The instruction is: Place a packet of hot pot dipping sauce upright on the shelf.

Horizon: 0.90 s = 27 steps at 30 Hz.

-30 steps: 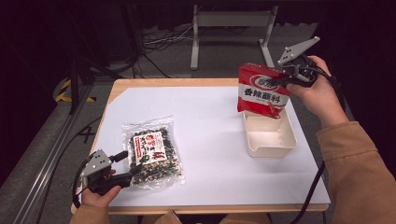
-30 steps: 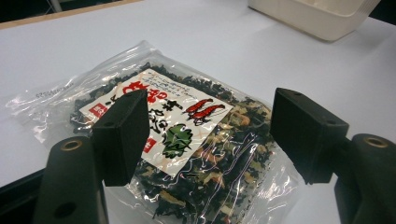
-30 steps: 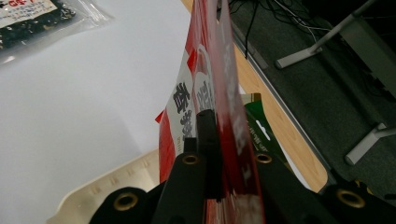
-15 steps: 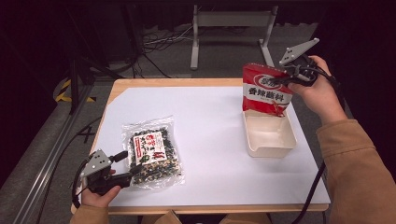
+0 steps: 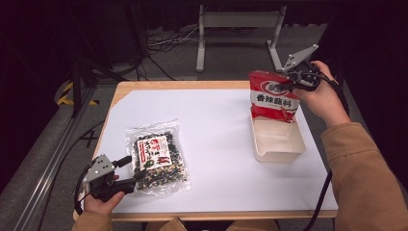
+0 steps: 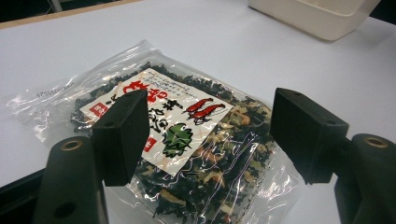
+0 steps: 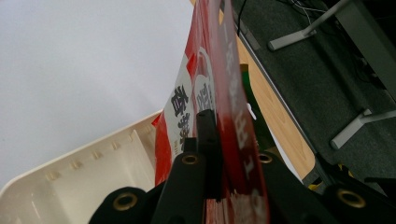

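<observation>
The right tongs [image 5: 294, 83] pinched the red packet [image 5: 272, 97] by its top edge, hanging it upright over the cream bin [image 5: 278, 141] below; the left tongs [image 5: 136, 174] gaped beside the seaweed bag [image 5: 156, 156].

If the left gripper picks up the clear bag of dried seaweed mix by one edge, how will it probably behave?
The clear bag of dried seaweed mix will likely sag and fold, since its film looks thin and wrinkled. The loose flakes inside would probably slide toward the low end. Its glossy plastic may slip between the fingers.
</observation>
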Motion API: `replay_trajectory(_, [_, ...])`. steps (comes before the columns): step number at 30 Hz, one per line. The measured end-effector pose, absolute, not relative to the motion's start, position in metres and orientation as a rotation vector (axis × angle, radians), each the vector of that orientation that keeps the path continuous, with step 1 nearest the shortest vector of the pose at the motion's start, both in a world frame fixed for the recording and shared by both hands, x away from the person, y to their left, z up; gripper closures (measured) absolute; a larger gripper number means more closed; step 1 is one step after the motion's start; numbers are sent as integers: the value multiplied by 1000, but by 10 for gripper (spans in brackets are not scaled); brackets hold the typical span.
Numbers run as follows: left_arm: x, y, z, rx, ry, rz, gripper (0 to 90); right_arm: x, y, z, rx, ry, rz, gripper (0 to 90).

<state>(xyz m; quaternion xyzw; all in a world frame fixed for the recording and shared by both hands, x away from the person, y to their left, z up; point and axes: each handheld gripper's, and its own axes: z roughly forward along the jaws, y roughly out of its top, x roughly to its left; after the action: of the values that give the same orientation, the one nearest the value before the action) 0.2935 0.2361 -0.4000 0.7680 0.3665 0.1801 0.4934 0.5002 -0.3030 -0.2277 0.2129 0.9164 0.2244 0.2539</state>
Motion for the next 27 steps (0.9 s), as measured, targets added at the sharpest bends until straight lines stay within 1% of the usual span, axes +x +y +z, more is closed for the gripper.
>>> replay_trajectory(16, [293, 237, -400, 1862, 886, 440, 292, 508, -291, -246, 560, 2499, 660, 879])
replay_trajectory(27, [293, 236, -400, 1866, 883, 441, 291, 510, -298, -257, 633, 2508, 673, 874])
